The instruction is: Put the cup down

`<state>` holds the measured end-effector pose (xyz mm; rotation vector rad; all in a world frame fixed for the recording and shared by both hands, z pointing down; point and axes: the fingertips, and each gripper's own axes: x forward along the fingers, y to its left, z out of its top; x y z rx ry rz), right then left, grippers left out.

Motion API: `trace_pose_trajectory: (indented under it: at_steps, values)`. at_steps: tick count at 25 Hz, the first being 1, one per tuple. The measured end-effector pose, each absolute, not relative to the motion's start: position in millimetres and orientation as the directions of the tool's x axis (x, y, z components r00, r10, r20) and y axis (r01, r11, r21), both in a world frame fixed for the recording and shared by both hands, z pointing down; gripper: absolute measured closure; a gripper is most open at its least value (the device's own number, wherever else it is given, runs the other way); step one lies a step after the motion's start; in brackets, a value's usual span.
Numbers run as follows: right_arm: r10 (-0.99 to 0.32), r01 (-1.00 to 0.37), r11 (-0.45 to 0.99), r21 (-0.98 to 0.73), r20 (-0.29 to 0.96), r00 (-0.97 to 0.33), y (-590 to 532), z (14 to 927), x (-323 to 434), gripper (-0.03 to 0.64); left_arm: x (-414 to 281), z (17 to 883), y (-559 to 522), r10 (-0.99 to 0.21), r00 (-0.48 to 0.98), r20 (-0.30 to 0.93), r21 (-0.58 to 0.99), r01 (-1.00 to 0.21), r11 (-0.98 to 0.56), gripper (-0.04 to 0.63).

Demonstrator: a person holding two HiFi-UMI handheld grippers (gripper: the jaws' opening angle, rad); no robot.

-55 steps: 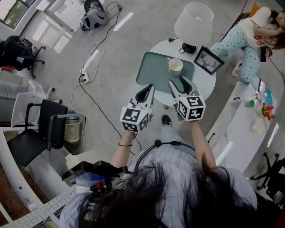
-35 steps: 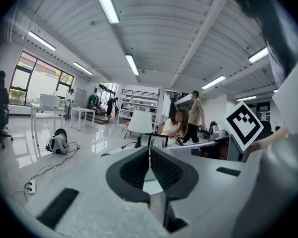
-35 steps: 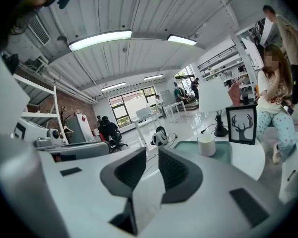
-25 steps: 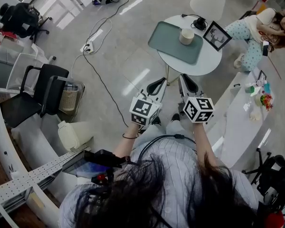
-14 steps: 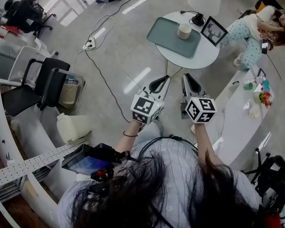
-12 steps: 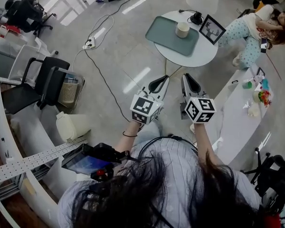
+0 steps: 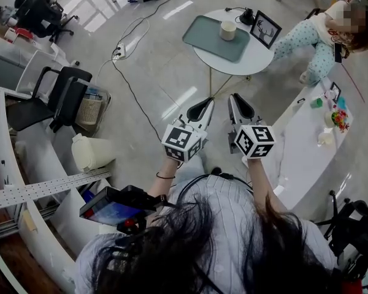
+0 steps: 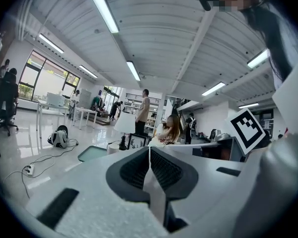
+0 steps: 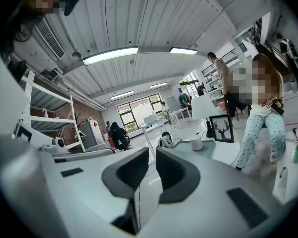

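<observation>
The cream cup (image 7: pixel 227 30) stands upright on the green tray (image 7: pixel 203 35), on the round white table (image 7: pixel 257 52) at the top of the head view. Both grippers hang over the bare floor, well short of the table. My left gripper (image 7: pixel 203 106) is shut and holds nothing. Beside it, my right gripper (image 7: pixel 236 101) is also shut and empty. In the left gripper view the cup (image 8: pixel 111 148) shows small and far beyond the closed left gripper (image 8: pixel 149 150). From the right gripper (image 9: pixel 150 155) view the cup (image 9: pixel 196 143) sits on the tray (image 9: pixel 211 151), far ahead.
A framed deer picture (image 7: pixel 265 29) and a lamp base stand on the table behind the cup. A seated person (image 7: pixel 306 35) is at its right. A long white counter (image 7: pixel 306 139) runs along the right. A black chair (image 7: pixel 55 94), a bin (image 7: pixel 89 110) and floor cables (image 7: pixel 126 48) lie at left.
The table with the cup has receded toward the top of the head view as both grippers drew back from it together. Both stayed empty.
</observation>
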<state>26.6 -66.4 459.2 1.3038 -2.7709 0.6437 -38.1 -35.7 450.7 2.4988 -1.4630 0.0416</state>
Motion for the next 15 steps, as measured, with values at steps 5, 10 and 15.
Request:
trace_pose_trajectory:
  at_steps: [5,10,15]
  values:
    - [-0.720,-0.718,0.589,-0.372,0.162,-0.675,-40,459,42,0.552,-28,450,-12,-0.871,0.465,0.155,0.170,-0.881,-0.441,0.578]
    - [-0.706,-0.703,0.602,-0.379,0.158,-0.690,-8,461,51,0.552,-17,452,16,-0.879,0.450,0.157,0.165,-0.890,-0.426,0.578]
    - [-0.693,-0.692,0.619,-0.371,0.158,-0.704,18,460,60,0.552,-3,451,44,-0.881,0.448,0.152,0.159,-0.891,-0.426,0.578]
